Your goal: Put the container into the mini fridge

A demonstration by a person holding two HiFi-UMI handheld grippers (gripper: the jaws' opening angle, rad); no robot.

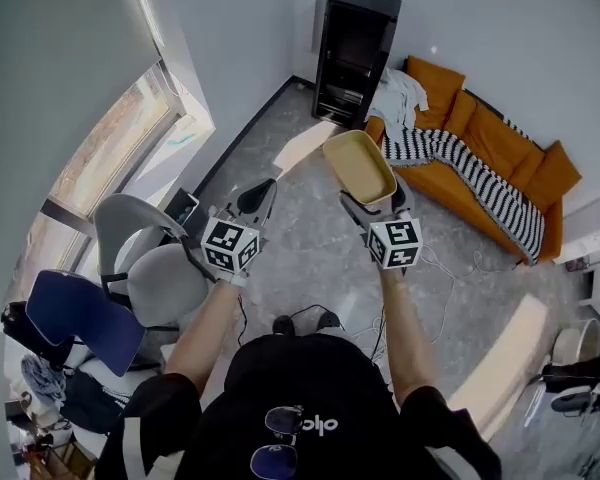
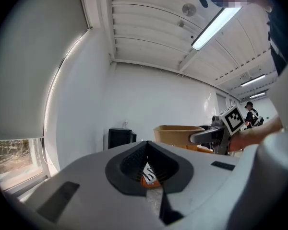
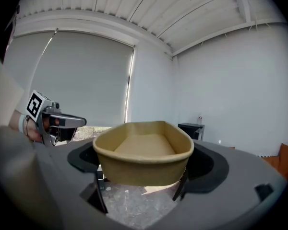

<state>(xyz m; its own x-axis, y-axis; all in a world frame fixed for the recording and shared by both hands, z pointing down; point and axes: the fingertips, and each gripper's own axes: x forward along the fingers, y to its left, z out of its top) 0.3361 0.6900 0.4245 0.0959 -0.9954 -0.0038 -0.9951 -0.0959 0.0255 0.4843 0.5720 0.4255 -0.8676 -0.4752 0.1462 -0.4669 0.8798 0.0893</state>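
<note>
A tan oval container [image 1: 360,165] hangs in the air, open side up, with my right gripper [image 1: 372,196] shut on it. In the right gripper view the container [image 3: 143,152] fills the space between the jaws, which press on its two sides. My left gripper [image 1: 262,192] is beside it on the left, shut and holding nothing; its jaws [image 2: 153,176] meet in the left gripper view. The black mini fridge [image 1: 355,53] stands against the far wall ahead, its front dark. It also shows small in the left gripper view [image 2: 121,138] and the right gripper view [image 3: 191,128].
An orange sofa [image 1: 500,138] with a striped blanket [image 1: 470,168] stands right of the fridge. A grey chair [image 1: 145,258] and a blue chair [image 1: 80,318] are at the left by the window. Cables [image 1: 315,318] lie on the floor near my feet. A person [image 2: 252,113] stands far off.
</note>
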